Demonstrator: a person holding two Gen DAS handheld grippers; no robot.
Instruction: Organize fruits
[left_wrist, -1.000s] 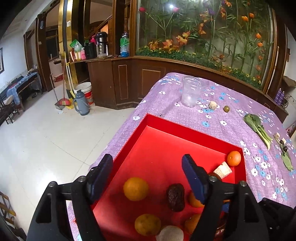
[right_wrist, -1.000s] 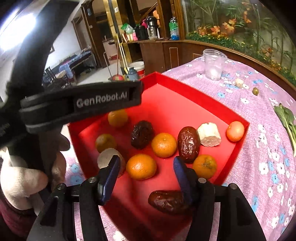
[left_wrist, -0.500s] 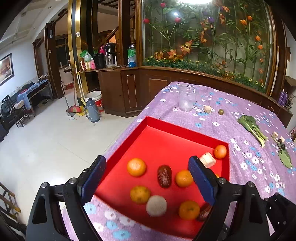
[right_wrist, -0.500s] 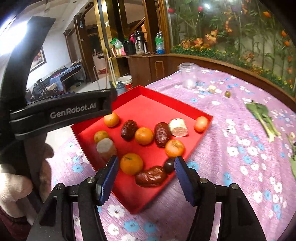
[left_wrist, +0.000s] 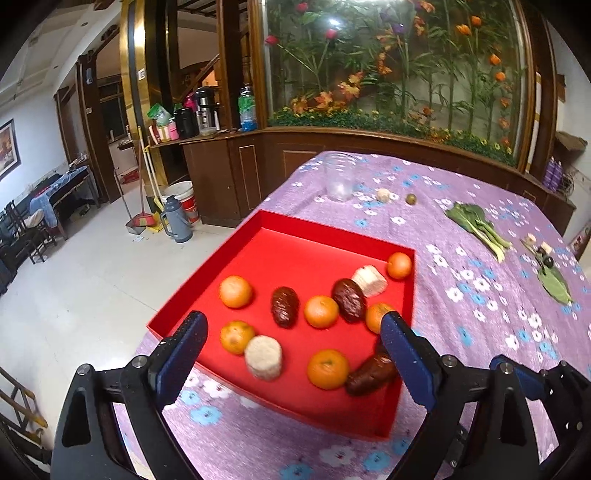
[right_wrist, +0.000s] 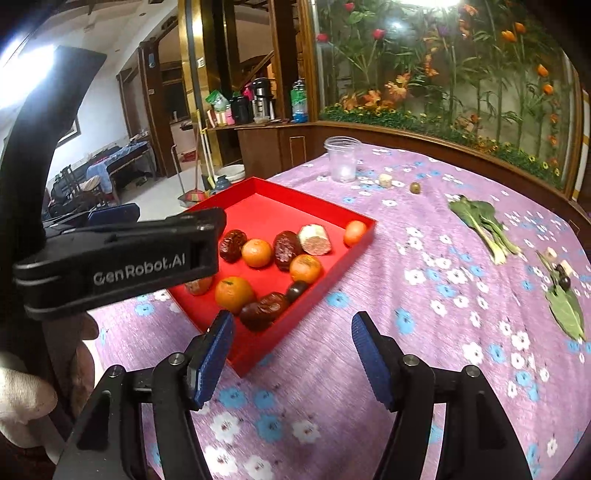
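A red tray (left_wrist: 321, 221) lies on the purple flowered tablecloth (left_wrist: 480, 332) and holds several oranges (left_wrist: 235, 291), dark brown dates (left_wrist: 284, 307) and white cylinder pieces (left_wrist: 264, 357). My left gripper (left_wrist: 293, 321) hovers over the tray's near edge, its jaws opening with nothing between them. In the right wrist view the tray (right_wrist: 314, 201) sits ahead and to the left. My right gripper (right_wrist: 292, 319) is above the cloth at the tray's near corner, its jaws also opening and empty. The left gripper's black body (right_wrist: 122, 258) hides the tray's left part.
Behind the tray stands a clear plastic cup (left_wrist: 340, 177), with a white chunk (left_wrist: 384, 194) and a small green fruit (left_wrist: 410, 199) beside it. Leafy greens (left_wrist: 476, 227) and a leaf with dark bits (left_wrist: 554, 284) lie to the right. The table drops off to the floor on the left.
Both grippers have drawn back from over the fruits to the tray's near side. Both pairs of jaws stand wider. The fruits have not moved.
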